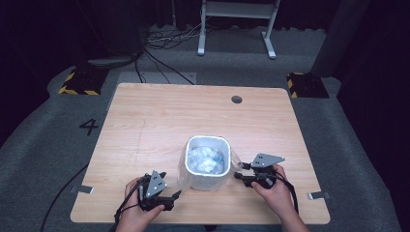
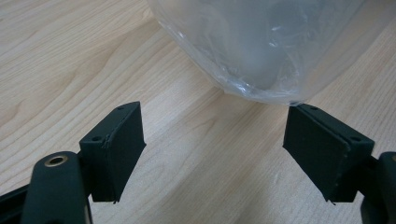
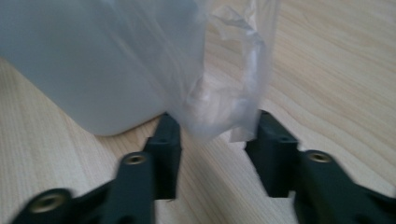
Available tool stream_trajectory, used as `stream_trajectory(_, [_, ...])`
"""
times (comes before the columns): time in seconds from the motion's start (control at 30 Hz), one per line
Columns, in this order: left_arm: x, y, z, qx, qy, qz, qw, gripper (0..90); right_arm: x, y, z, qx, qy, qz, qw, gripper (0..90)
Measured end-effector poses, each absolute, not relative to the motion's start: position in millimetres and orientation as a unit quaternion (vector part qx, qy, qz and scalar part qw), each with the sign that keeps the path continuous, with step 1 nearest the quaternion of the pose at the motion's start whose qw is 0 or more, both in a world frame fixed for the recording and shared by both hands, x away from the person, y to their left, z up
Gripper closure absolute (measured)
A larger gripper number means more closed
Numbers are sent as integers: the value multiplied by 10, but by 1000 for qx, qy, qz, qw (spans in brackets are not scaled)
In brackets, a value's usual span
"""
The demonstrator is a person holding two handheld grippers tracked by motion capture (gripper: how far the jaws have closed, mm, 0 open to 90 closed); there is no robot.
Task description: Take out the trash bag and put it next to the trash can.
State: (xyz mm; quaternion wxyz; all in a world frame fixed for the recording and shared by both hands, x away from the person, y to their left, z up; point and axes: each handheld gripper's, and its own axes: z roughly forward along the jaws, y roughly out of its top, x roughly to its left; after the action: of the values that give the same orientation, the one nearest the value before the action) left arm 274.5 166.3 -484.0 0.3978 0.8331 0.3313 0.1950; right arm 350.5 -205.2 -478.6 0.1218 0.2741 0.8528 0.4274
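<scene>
While one white bin (image 1: 208, 164) stands near the front middle of the table (image 1: 145, 125), one clear bag (image 1: 205, 159) lines it and drapes down its sides. Two grippers flank it. Jaws spread wide, the left gripper (image 2: 212, 140) sits at the bag's hanging edge. With jaws fairly wide, the right gripper (image 3: 212, 140) has a loose fold of bag between them, not pinched. What lies crumpled inside the bin is hard to make out.
</scene>
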Motion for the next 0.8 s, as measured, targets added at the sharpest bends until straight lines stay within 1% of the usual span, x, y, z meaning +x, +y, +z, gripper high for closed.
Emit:
stream_trajectory(0.03, [2746,1667,-4835,833,330,197,397,203,3487,-2049,-4761,269,853,430,126,719])
stream_trajectory(0.1, [2746,1679,-4827,834,330,199,396,205,3446,-2056,-4704,264,851,435,133,826])
stream_trajectory(0.2, [2744,1729,-4805,830,336,206,395,207,3382,-2091,-4611,259,843,450,141,883])
stream_trajectory(0.4, [2753,1791,-4800,825,344,207,397,212,3319,-2159,-4427,256,830,470,157,890])
stream_trajectory(0.67, [2755,1820,-4799,824,347,208,396,213,3336,-2191,-4341,263,823,479,156,890])
stream_trajectory(0.8, [2752,1847,-4790,823,349,210,397,213,3349,-2212,-4215,263,816,488,166,890])
